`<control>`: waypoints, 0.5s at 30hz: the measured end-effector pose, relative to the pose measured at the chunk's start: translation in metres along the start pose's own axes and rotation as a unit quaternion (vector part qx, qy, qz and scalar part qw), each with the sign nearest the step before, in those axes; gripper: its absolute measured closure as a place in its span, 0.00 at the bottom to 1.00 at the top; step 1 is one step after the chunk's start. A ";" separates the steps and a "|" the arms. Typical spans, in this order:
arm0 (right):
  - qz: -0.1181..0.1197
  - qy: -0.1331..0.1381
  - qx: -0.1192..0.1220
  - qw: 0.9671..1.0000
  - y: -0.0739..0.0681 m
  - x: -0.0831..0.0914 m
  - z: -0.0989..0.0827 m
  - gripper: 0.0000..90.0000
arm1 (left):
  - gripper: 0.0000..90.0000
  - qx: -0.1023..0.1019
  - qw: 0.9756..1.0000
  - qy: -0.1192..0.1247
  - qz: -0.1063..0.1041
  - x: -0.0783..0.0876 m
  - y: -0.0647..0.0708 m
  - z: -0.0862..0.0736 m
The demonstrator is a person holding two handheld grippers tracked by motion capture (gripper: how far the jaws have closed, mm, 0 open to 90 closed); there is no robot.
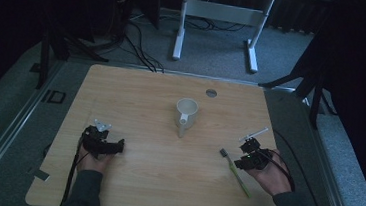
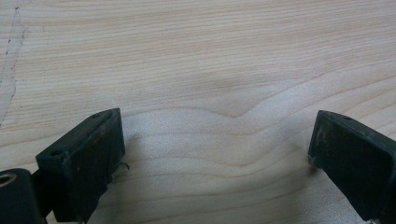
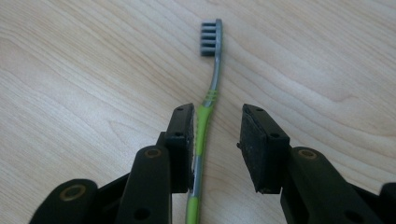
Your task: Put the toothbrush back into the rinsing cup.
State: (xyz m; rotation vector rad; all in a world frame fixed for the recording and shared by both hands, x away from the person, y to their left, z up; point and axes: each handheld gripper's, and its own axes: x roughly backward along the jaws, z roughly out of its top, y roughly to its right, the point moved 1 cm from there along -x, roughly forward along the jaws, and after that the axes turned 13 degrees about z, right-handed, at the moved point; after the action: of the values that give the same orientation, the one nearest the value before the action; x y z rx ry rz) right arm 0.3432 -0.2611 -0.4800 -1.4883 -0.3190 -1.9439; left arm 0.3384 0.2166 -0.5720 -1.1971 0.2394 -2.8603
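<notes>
So we're looking at a toothbrush (image 3: 208, 109) lying flat on the wooden table (image 1: 159, 181), near the right edge, just beside the right gripper (image 1: 247, 157). Green and grey handle, grey bristle head pointing away from the gripper's camera. We judge it light, stiff along the handle, thin and low on the wood, so it could slide or roll when pinched. Plastic looks smooth, maybe slippery. Best hold is probably the green part of the handle, mid-length, not the narrow grey neck or the bristles.

Right gripper: jaws apart, moderately open, straddling the handle. In the right gripper view the handle sits right against the jaw on the left, touching or nearly so; a clear gap remains to the other jaw. Not clamped yet.

Left gripper (image 2: 215, 154): jaws wide apart over bare wood, nothing between them, resting low near the table's left side.

A white mug (image 1: 186, 114) stands upright mid-table, well apart from both grippers, handle toward the person.
</notes>
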 end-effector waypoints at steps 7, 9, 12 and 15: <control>0.005 -0.014 0.002 1.000 0.001 -0.004 0.001 0.75 | 0.04 0.000 1.000 0.000 0.000 0.000 0.000 0.000; 0.006 -0.017 0.000 1.000 0.001 -0.005 0.001 0.76 | 0.04 0.000 1.000 0.000 0.000 0.000 0.000 0.000; 0.008 -0.024 0.001 1.000 0.001 -0.007 0.002 0.77 | 0.04 0.000 1.000 0.000 0.000 0.000 0.000 0.000; 0.010 -0.030 0.001 0.999 0.001 -0.009 0.003 0.78 | 0.04 0.000 1.000 0.000 0.000 0.000 0.000 0.000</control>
State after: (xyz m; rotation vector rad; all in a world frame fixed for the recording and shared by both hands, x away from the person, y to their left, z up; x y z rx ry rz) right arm 0.3477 -0.2573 -0.4871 -1.5453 -0.3322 -1.8850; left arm 0.3384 0.2165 -0.5720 -1.1971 0.2392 -2.8603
